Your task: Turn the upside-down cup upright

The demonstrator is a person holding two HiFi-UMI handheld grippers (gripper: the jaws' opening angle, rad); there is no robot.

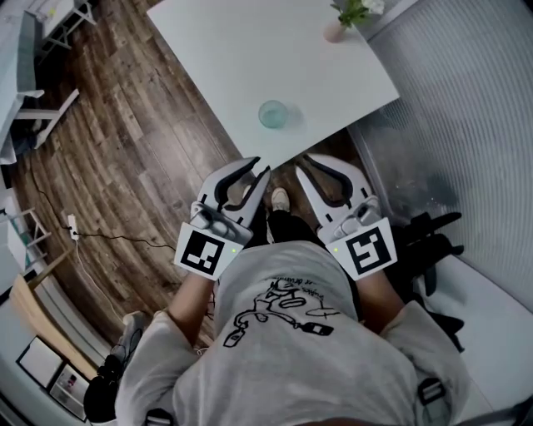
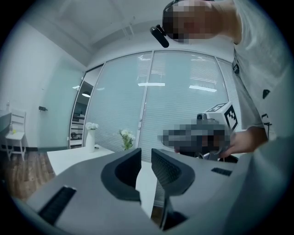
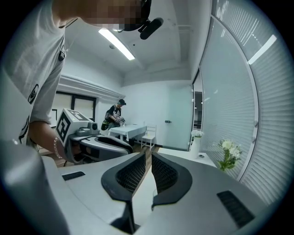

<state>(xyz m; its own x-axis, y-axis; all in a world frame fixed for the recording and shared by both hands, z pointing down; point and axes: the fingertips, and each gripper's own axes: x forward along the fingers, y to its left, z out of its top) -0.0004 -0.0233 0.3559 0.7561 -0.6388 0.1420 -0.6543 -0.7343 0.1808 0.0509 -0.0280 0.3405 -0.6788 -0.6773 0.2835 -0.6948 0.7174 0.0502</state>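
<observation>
A pale blue-green see-through cup (image 1: 273,113) stands on the white table (image 1: 225,58), close to its near edge; from above I cannot tell which way up it is. Both grippers hang in front of the person's chest, short of the table edge and apart from the cup. My left gripper (image 1: 261,169) (image 2: 146,150) has its jaws a narrow gap apart with nothing between them. On the right gripper (image 1: 304,163) (image 3: 148,153) the fingertips meet, and it holds nothing. Each gripper's marker cube shows in the other's view.
A small pink vase of flowers (image 1: 346,17) stands at the table's far right corner, and a white vase (image 2: 90,137) shows further back. A glass wall with blinds (image 1: 466,100) runs along the right. Black chair parts (image 1: 433,241) sit at my right. Wood floor (image 1: 125,150) lies left.
</observation>
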